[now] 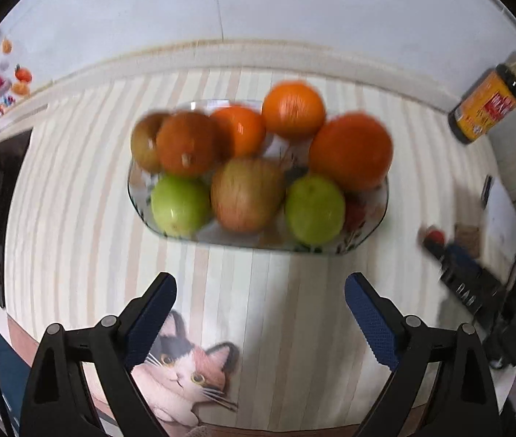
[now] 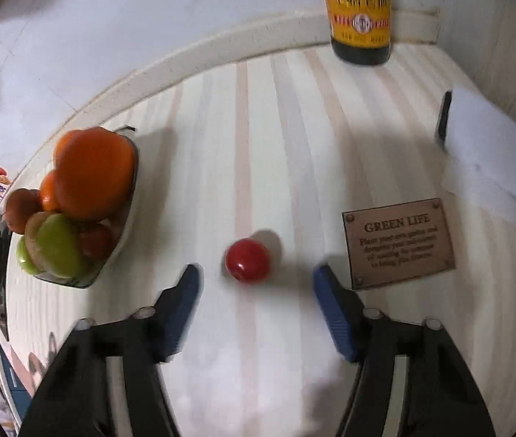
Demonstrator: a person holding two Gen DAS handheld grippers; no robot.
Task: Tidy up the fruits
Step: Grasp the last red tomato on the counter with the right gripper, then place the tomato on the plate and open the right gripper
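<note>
A glass fruit plate [image 1: 374, 218] holds several fruits: oranges [image 1: 351, 151], green apples [image 1: 179, 205] and a red-yellow apple [image 1: 245, 195]. My left gripper [image 1: 260, 291] is open and empty, a short way in front of the plate. In the right wrist view the plate [image 2: 126, 225] sits at the left. A small red fruit [image 2: 247, 260] lies alone on the striped table, just ahead of and between the fingers of my open right gripper [image 2: 256, 276]. The right gripper [image 1: 465, 276] also shows in the left wrist view, beside the red fruit [image 1: 436, 236].
A dark sauce bottle with a yellow label [image 2: 360, 11] stands at the back by the wall. A brown "GREEN LIFE" plaque [image 2: 398, 242] and a white paper [image 2: 495, 167] lie to the right. A cat picture [image 1: 185, 367] is on the table's near edge.
</note>
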